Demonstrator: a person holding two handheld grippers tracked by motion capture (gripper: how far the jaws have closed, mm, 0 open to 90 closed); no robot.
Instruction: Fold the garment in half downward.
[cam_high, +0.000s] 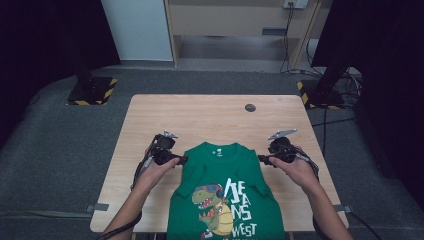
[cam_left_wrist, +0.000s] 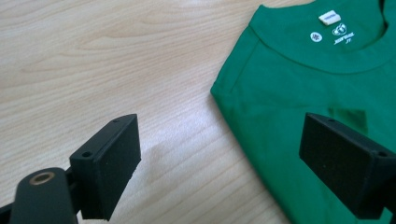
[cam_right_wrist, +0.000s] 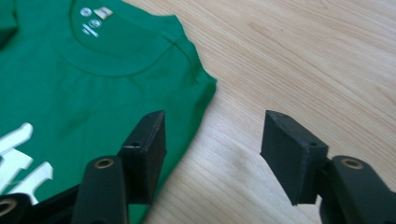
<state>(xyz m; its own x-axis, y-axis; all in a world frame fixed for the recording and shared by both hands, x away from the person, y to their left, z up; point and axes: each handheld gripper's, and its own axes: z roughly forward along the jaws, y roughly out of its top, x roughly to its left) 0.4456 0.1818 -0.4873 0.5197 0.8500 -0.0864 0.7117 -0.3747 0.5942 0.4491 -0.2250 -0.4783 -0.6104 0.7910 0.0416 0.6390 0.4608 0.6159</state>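
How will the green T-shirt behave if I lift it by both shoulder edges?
The green T-shirt is thin cloth lying flat with its sleeves folded in, so it will probably sag and unfold. It looks light. On the smooth wooden table it may slide or bunch before either hand-held gripper's pads bite.

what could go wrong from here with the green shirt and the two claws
The left claw straddles the edge of the green t-shirt with one jaw over bare table; closing now may pinch only the top layer or miss the folded edge. The right claw sits the same way at the other shoulder, jaws narrower, so it could catch too little cloth. Uneven grips would likely skew the shirt when moved.
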